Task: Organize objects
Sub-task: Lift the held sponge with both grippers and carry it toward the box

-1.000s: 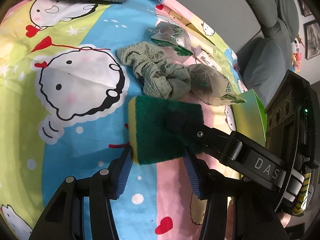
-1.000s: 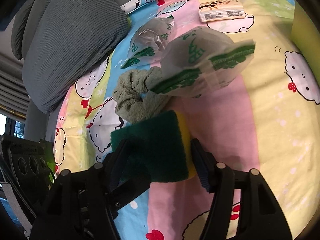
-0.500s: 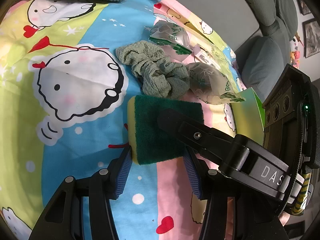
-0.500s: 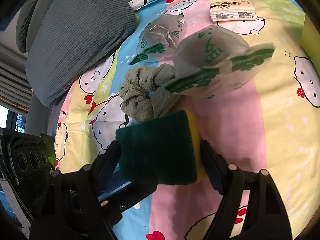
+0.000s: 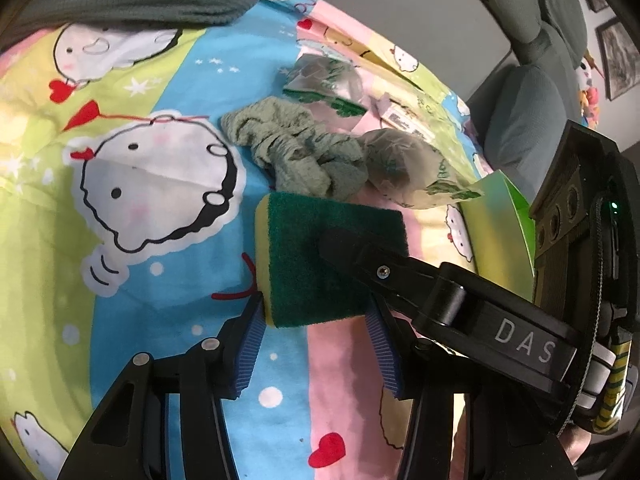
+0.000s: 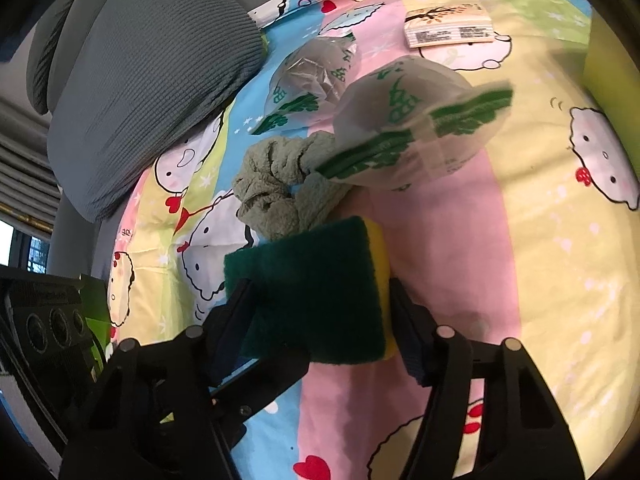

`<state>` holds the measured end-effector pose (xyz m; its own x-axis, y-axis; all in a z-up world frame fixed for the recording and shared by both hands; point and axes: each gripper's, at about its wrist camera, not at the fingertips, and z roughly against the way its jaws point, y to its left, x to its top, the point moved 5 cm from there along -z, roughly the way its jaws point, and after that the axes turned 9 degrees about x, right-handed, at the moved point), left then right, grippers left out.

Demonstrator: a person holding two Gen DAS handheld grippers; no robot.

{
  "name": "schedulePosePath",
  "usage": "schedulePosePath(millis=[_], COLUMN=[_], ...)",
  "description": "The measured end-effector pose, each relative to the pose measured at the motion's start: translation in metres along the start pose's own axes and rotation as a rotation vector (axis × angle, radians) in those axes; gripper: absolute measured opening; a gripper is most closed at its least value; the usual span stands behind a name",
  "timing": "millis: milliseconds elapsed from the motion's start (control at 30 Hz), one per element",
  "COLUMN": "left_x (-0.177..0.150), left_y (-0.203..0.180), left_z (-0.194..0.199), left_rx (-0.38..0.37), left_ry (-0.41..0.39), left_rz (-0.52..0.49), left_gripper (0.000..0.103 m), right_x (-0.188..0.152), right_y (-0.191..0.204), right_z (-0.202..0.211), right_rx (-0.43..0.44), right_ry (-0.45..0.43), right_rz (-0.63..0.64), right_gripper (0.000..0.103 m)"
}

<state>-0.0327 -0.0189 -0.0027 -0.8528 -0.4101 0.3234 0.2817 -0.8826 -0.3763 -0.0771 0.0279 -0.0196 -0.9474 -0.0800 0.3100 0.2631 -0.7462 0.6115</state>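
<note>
Both grippers clamp one sponge (image 5: 320, 260) above the sheet (image 5: 168, 248).

The left gripper (image 5: 314, 334) pinches the sponge's near end; the right gripper (image 6: 320, 312) grips its sides, yellow edge on the right. Just beyond the sponge lies a green cloth (image 5: 296, 152), touching a bag (image 5: 404, 172); a second bag (image 5: 324, 82) lies farther back.

White letters "DAS" stand on the black right gripper (image 5: 320, 248) arm at near right. The bags' (image 6: 416, 128) green print can't be read.
</note>
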Motion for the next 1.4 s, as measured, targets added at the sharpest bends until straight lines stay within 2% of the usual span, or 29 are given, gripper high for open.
schedulePosePath(millis=[200,300,567,967,1300,1400], left_x=[0.0,-0.001,0.003,-0.001,-0.007,-0.01], left_y=[-0.015,-0.023,-0.048,-0.07,-0.085,-0.092], left_z=[0.019,0.035,0.059,0.076,0.085,0.086], left_rx=[-0.014,-0.006,-0.047,-0.09,-0.14,-0.134], left_ry=[-0.073,-0.145,-0.267,-0.364,-0.412,-0.429], left_rz=[-0.046,-0.066,-0.121,-0.169,-0.193,-0.208], left_gripper=[0.051,0.051,0.051,0.051,0.051,0.051], right_x=[-0.002,-0.004,-0.003,-0.006,-0.011,-0.014], right_y=[0.007,0.011,0.027,0.031,0.031,0.028], right_z=[0.023,0.038,0.08,0.116,0.138,0.146], right_rx=[0.011,0.02,0.047,0.045,0.01,0.021], right_ry=[-0.063,-0.11,-0.24,-0.343,-0.4,-0.425], right_rz=[0.007,0.013,0.071,0.097,0.097,0.1], right_gripper=[0.064,0.064,0.065,0.065,0.065,0.065])
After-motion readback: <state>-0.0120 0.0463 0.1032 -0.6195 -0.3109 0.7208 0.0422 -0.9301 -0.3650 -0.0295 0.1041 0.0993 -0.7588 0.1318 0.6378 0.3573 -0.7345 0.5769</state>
